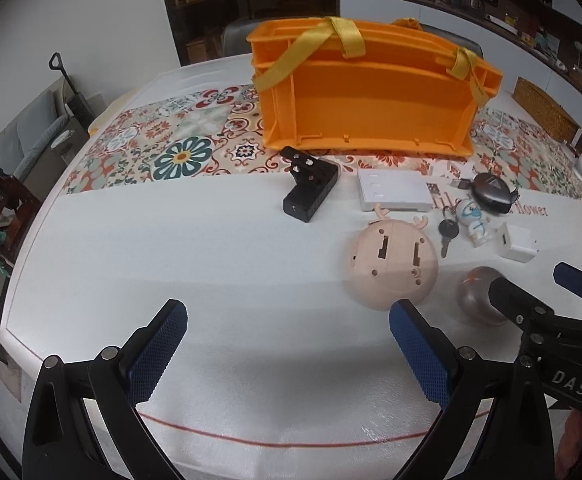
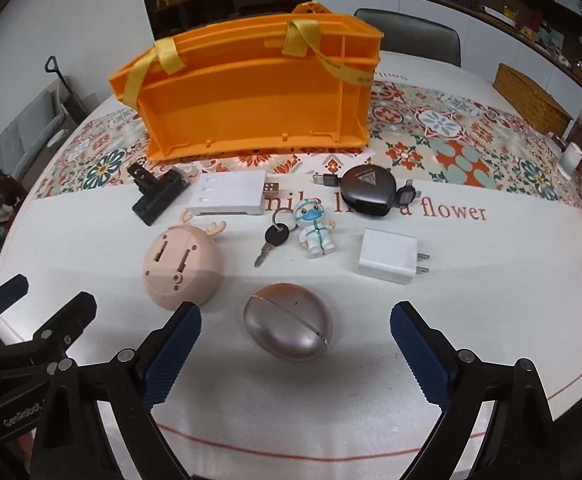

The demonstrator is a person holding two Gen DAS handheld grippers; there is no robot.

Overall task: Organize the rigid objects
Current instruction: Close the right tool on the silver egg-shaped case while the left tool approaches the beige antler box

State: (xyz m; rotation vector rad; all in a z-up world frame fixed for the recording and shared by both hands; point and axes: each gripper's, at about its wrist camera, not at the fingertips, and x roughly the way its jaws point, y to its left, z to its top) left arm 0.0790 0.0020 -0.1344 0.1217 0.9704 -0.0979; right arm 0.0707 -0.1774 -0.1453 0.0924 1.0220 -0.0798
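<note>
A: Starting at the left, what is the left claw [image 1: 288,344] doing?

B: Its jaws stand wide with nothing between them, only bare white surface [image 1: 211,264]. The nearest thing is the round peach toy with antlers [image 1: 392,265], which lies just ahead of its right-hand finger [image 1: 419,354]; I cannot tell whether they touch.

A: And further back on that side?

B: A black clamp-like block [image 2: 159,194] lies near the orange crate [image 2: 251,92], which rests on its side on the patterned runner with yellow straps [image 2: 303,38] over its top edge. Right of the block lies a white flat box [image 2: 227,198].

A: The middle?

B: A key on a ring [image 2: 271,242] and a small figure in a white suit [image 2: 315,232] lie side by side. Nearer the camera sits a rose-coloured oval case [image 2: 289,326].

A: Where is that case relative to the right claw [image 2: 296,338]?

B: Between its two fingers but a little ahead of the tips, touching neither pad. The jaws are spread wide, holding nothing.

A: And on the right?

B: A black round cable reel [image 2: 367,192] lies at the back, with a white plug adapter [image 2: 389,256] in front of it, well apart from the claw's right finger [image 2: 415,354].
</note>
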